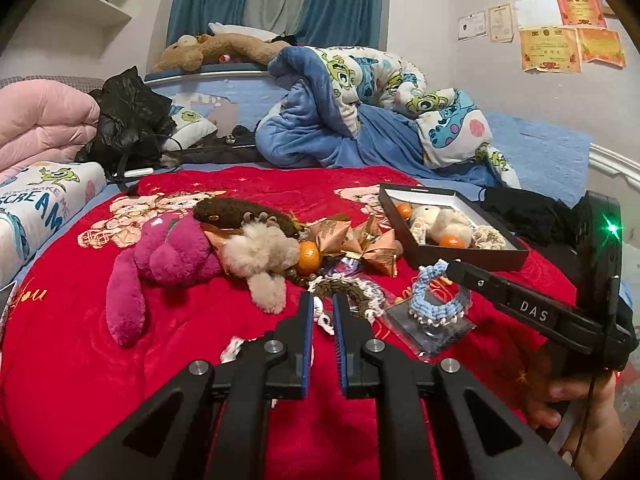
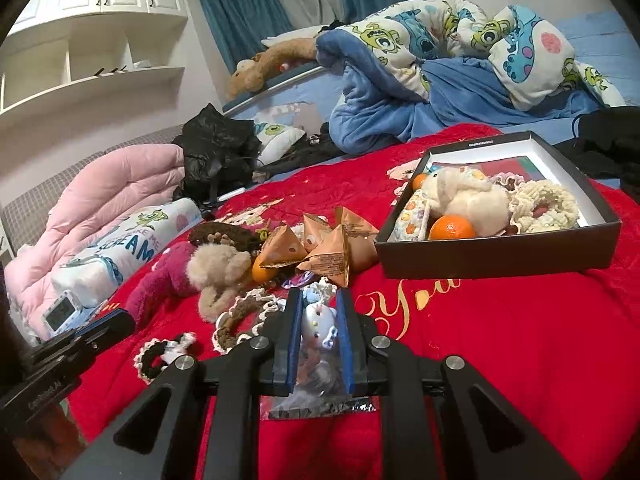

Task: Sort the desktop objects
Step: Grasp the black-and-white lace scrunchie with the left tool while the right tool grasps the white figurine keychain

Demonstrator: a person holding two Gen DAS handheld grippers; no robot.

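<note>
Pink quilt (image 2: 100, 196): lying folded and puffy at the bed's far left, its left end cut off by the lens edge.
Magenta plush (image 1: 160, 256): sprawling on the red blanket (image 1: 80, 360), long ears trailing; its face is hidden against a beige fluffy toy (image 1: 260, 256).
Left gripper (image 1: 323, 304): jaws standing together with nothing clamped, hovering over a brown crocheted ring (image 1: 352, 292) whose near edge they are covering.
Gold packets (image 2: 324, 248): pyramid-shaped foil wrappers piling mid-bed, half hiding an orange (image 1: 308, 258).
Right gripper (image 2: 319, 300): jaws clamping a clear plastic packet (image 2: 320, 344) holding a pale blue knitted charm; the packet's lower part is blurring behind the jaws.
Black box (image 2: 500, 252): cardboard, white inside, sitting on the blanket to the right, holding a cream plush, oranges and cream crochet pieces.
Room: crumpled cartoon-print duvet (image 1: 380, 92) lying behind, blue curtains (image 1: 208, 0), white shelves, certificates on the wall at far right.
</note>
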